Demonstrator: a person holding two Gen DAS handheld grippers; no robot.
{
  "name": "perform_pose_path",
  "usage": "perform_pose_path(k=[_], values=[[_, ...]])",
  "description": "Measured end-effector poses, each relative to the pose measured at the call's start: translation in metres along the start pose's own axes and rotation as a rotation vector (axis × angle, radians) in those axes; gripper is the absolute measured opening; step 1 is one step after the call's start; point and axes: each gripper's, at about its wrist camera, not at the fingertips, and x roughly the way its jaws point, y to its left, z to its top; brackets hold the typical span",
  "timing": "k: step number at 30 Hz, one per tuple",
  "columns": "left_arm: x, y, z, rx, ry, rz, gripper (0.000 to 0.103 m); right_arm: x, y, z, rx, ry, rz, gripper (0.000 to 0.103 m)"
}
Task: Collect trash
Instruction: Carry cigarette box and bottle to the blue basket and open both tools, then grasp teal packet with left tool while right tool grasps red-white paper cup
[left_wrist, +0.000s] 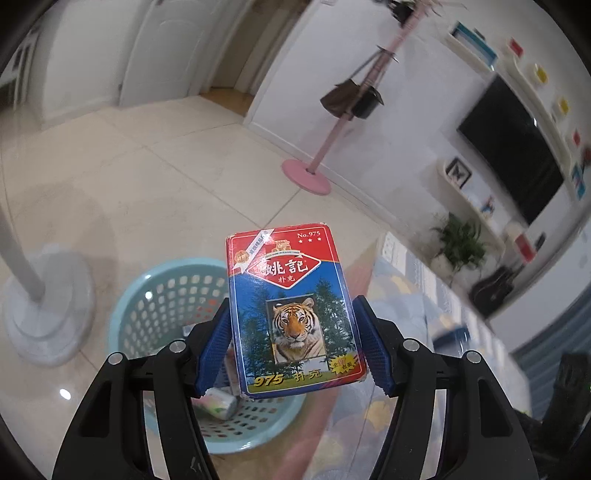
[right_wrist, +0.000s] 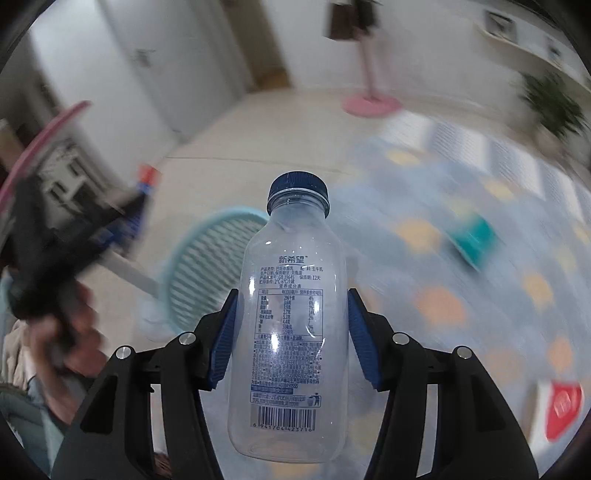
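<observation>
While the basket (left_wrist: 155, 295) stands on the floor below, we find the right gripper (right_wrist: 291, 328) clamped on an empty bottle (right_wrist: 288, 325) and the left gripper (left_wrist: 291, 328) clamped on a card box (left_wrist: 291, 306), above the basket's right side.

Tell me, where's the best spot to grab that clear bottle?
Across the straight body, as the right gripper does now: a pad on each side of the bottle, below the shoulder. The walls there are flat and parallel; the narrow neck and cap would probably offer less hold.
</observation>
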Motion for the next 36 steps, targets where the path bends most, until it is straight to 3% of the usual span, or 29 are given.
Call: perform_pose_path(k=[4,10,15,17,22,28,30,36], values=[[-0.003,0.039,0.004,-0.125,0.003,-0.076,0.062,0.034,0.039,0.023,-0.039,-0.013,0.067,0.053],[0.021,0.062,-0.004,-0.146,0.096,0.033,0.063,0.103,0.053,0.03,0.001,0.079,0.072,0.053],[0.041,0.079,-0.008,-0.21,0.155,0.052,0.065,0.132,0.047,0.029,0.028,0.113,0.053,0.054],[0.043,0.084,-0.008,-0.233,0.153,0.081,0.075,0.136,0.04,0.031,0.063,0.113,0.082,0.054],[0.039,0.09,-0.006,-0.268,0.131,0.093,0.079,0.13,0.033,0.036,0.071,0.115,0.125,0.056],[0.033,0.07,-0.002,-0.215,0.098,0.104,0.079,0.11,0.024,0.03,0.086,0.103,0.133,0.056],[0.028,0.059,-0.002,-0.201,0.08,0.092,0.079,0.096,0.018,0.024,0.075,0.088,0.113,0.056],[0.017,-0.007,0.004,-0.105,0.013,0.012,0.079,0.024,-0.008,0.008,0.023,-0.034,-0.052,0.056]])
